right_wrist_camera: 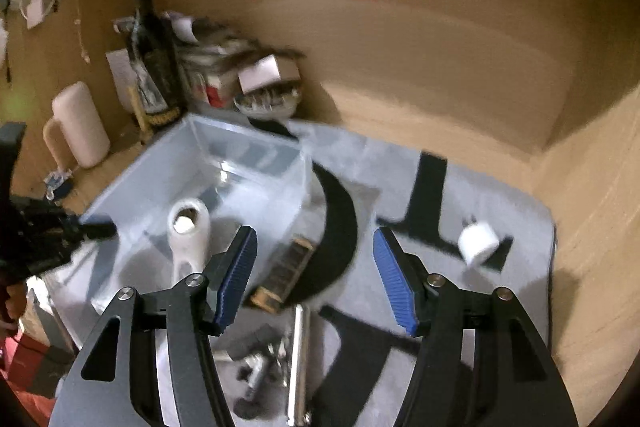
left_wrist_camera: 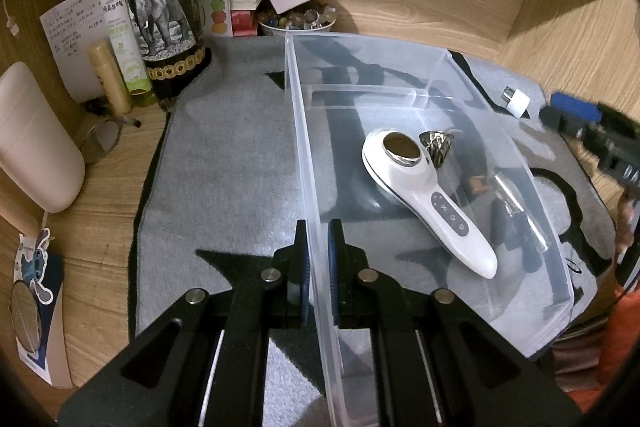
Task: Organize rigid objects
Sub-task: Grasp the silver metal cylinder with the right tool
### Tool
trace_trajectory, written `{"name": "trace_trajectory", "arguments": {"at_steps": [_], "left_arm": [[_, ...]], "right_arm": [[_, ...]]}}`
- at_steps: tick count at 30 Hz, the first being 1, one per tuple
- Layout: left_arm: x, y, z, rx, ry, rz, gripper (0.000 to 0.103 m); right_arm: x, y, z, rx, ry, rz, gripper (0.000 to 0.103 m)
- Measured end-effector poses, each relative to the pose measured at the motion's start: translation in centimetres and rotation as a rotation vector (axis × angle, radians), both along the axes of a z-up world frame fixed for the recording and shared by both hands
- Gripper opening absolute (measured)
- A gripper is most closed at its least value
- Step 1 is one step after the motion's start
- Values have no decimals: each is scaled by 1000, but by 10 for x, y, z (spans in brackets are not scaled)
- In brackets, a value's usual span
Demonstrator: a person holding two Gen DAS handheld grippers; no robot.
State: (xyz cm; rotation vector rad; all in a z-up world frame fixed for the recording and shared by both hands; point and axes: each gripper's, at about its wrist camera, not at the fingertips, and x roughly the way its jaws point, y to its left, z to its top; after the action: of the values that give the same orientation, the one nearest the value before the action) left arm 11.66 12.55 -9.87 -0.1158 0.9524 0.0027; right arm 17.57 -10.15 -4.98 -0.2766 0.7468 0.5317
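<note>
While the left gripper point(left_wrist_camera: 318, 255) clamps the bin point(left_wrist_camera: 460, 75) wall, the adapter point(right_wrist_camera: 478, 242) lies on the mat right of the wide-open right gripper point(right_wrist_camera: 316, 275), the nearer one.

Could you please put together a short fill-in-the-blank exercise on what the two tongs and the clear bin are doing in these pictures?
1. The left tongs are shut on the ____ of the clear plastic bin.
2. The white handheld device lies ____ the bin.
3. The right tongs are ____ and hold nothing.
4. The white plug adapter rests on the grey mat, ____ the bin.

Missing words: wall; inside; open; outside
</note>
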Motion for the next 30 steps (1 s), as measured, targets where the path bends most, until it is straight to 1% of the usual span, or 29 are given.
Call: {"name": "trace_trajectory", "arguments": {"at_steps": [9, 14, 15, 16, 18, 20, 22, 24, 25, 27, 30], "left_arm": [[1, -2, -2, 6, 10, 4, 8], [1, -2, -2, 6, 8, 6, 8], [0, -2, -2, 5, 8, 7, 8], [0, -2, -3, 4, 8, 9, 8], [1, -2, -3, 2, 8, 11, 8], [1, -2, -3, 1, 10, 14, 8], [1, -2, -3, 2, 12, 17, 8], [2, -3, -3, 4, 14, 20, 8], [2, -3, -3, 5, 14, 21, 8], [2, -4, -3, 7, 16, 23, 8], [2, -4, -3, 10, 16, 25, 8]], "right_arm": [[-11, -22, -54, -76, 133, -3, 57], [-13, -29, -70, -98, 169, -4, 56], [-13, -29, -72, -106, 169, -4, 52], [-14, -29, -74, -108, 170, -1, 46], [-15, -29, -75, -109, 170, 5, 43], [-16, -29, -75, -103, 164, 15, 37], [-21, -28, -75, -96, 148, 31, 27], [-25, -26, -77, -93, 121, 33, 22], [-25, -25, -78, -88, 116, 31, 18], [-24, -26, -77, -72, 119, 22, 14], [-21, -29, -75, -50, 129, 9, 14]]}}
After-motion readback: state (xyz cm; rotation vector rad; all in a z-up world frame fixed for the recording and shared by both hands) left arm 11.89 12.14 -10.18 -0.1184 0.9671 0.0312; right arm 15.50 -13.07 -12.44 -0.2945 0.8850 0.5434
